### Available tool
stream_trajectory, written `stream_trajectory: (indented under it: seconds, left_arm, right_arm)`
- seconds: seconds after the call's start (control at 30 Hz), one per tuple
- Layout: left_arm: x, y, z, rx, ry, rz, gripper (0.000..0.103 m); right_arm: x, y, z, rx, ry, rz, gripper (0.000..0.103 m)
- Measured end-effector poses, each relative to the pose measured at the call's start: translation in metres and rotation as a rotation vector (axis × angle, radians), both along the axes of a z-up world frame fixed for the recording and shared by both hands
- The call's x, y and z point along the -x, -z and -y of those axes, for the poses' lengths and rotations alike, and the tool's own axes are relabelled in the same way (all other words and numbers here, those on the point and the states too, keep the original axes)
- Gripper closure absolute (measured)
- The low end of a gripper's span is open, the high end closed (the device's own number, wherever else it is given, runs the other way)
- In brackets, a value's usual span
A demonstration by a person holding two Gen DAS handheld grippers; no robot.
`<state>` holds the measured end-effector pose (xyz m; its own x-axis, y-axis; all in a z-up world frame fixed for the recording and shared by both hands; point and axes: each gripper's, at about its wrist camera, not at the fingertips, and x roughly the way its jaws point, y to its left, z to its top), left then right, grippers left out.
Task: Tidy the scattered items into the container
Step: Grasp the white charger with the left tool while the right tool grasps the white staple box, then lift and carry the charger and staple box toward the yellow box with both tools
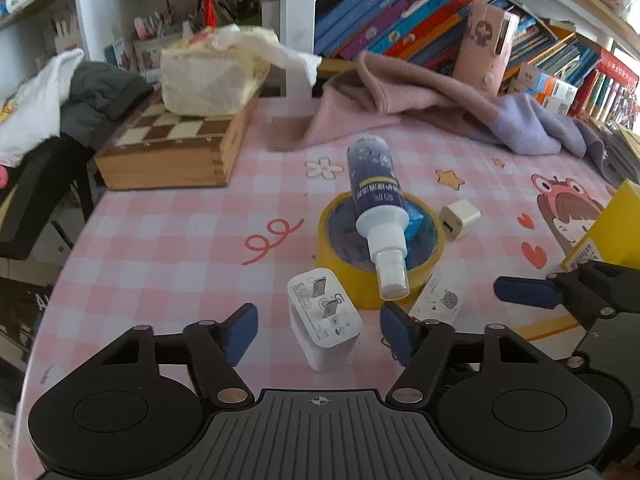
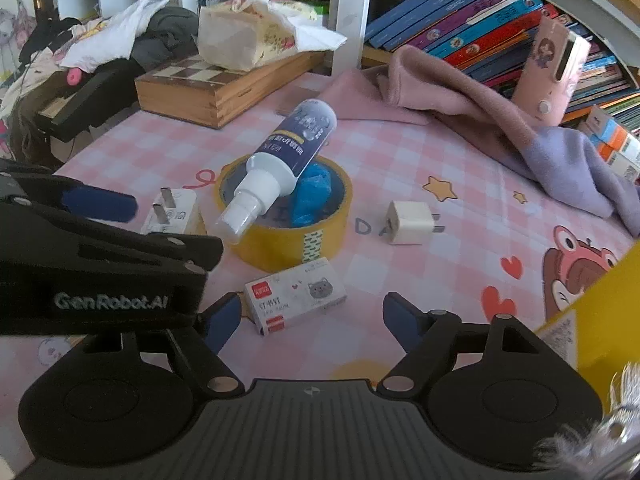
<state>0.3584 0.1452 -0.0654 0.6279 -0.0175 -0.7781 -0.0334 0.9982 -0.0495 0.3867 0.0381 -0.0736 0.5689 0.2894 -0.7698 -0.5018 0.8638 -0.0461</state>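
Observation:
My left gripper (image 1: 318,328) is open, and a white charger plug (image 1: 324,326) stands prongs-up between its blue pads without touching either. My right gripper (image 2: 312,316) is open too, with a small staple box (image 2: 296,296) lying just ahead of its tips. A blue spray bottle (image 2: 288,152) lies tilted across a yellow tape roll (image 2: 280,248) that has a blue object (image 2: 316,192) inside. A small white cube charger (image 2: 408,222) lies right of the roll. The yellow container (image 2: 600,312) is at the right edge.
A wooden chessboard box (image 1: 172,152) with a tissue pack (image 1: 208,80) on it sits at the back left. A pink and purple cloth (image 1: 440,108) lies at the back right before shelves of books (image 1: 420,20). The pink checked tablecloth (image 1: 168,240) ends at the left.

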Motion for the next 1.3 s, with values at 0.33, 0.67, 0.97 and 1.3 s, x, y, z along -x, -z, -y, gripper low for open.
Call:
stream_trajectory:
  seconds: [0.33,0.67,0.97,1.3]
  left_arm:
    - [-0.004,0.009,-0.006,0.042,0.006,-0.024,0.067]
    - [0.012,-0.005,-0.015,0.075,-0.014,-0.002,0.078]
    - [0.04,-0.021,-0.015,0.119,-0.024,0.025,0.078]
    - [0.075,-0.045,-0.013,0.165,-0.033,0.078,0.078]
  right_arm:
    - [-0.013,0.011,0.001,-0.054,0.003,-0.037,0.035]
    - [-0.008,0.005,0.004,-0.074,-0.015,-0.082,0.046]
    - [0.017,-0.019,0.01,-0.087,-0.057,-0.045,0.046]
    - [0.048,-0.052,0.04,-0.096,-0.066,-0.006,0.046]
